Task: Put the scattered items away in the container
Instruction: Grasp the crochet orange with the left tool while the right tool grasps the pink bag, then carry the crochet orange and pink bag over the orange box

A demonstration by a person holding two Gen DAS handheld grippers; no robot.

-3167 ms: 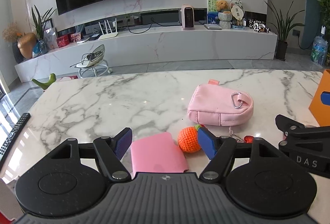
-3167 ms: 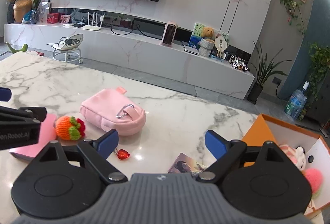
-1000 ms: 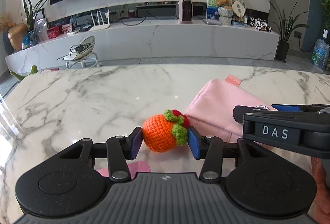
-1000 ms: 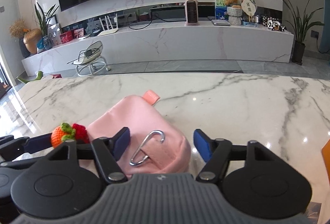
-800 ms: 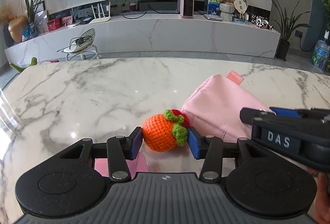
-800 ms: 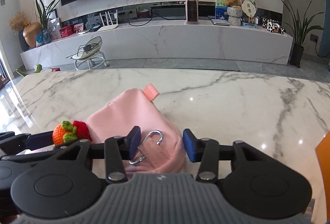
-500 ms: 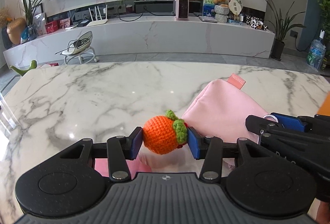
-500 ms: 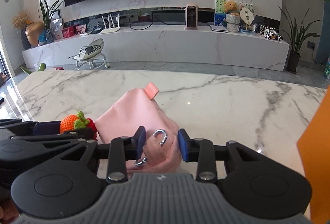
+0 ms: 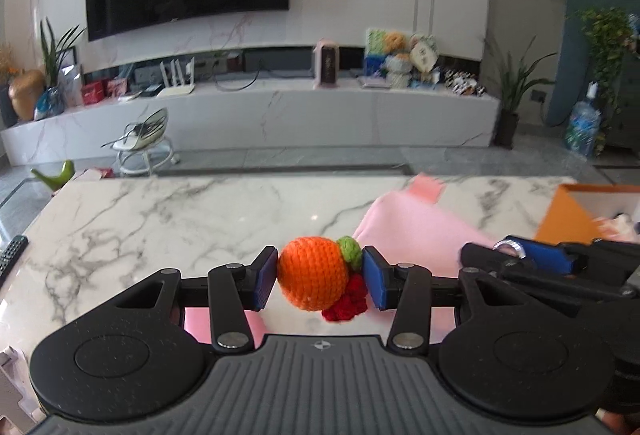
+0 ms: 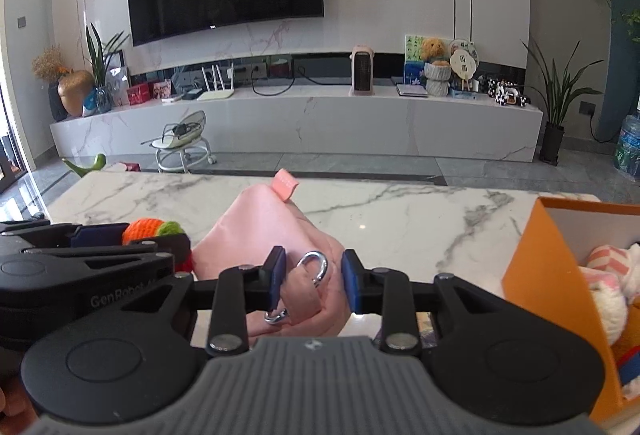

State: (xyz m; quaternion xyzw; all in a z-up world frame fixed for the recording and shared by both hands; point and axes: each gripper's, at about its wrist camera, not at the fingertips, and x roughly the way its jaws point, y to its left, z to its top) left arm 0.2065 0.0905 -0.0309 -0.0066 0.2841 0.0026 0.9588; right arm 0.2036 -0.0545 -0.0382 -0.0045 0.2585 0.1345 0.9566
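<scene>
**Both soft items gripped, box waiting at the right**

Nearest, the left hand-held gripper [image 9: 320,277] is closed snugly on the crocheted orange [image 9: 312,273], its pads pressing the yarn ball's two sides; a red knitted bit hangs below. It looks light and squashy, so a gentle hold across its round middle should do. Beside it, the right hand-held gripper [image 10: 314,281] has just been narrowing its jaws and now pinches the near end of the pink pouch [image 10: 264,231] around its metal clasp [image 10: 314,267]. The pouch is soft fabric and seems likely to sag and swing, so the bunched cloth by the clasp is probably the firmest purchase. Farther off, toward the marble bench's [image 10: 400,211] right edge, the orange box [image 10: 536,275] stands open with plush things already inside.
</scene>
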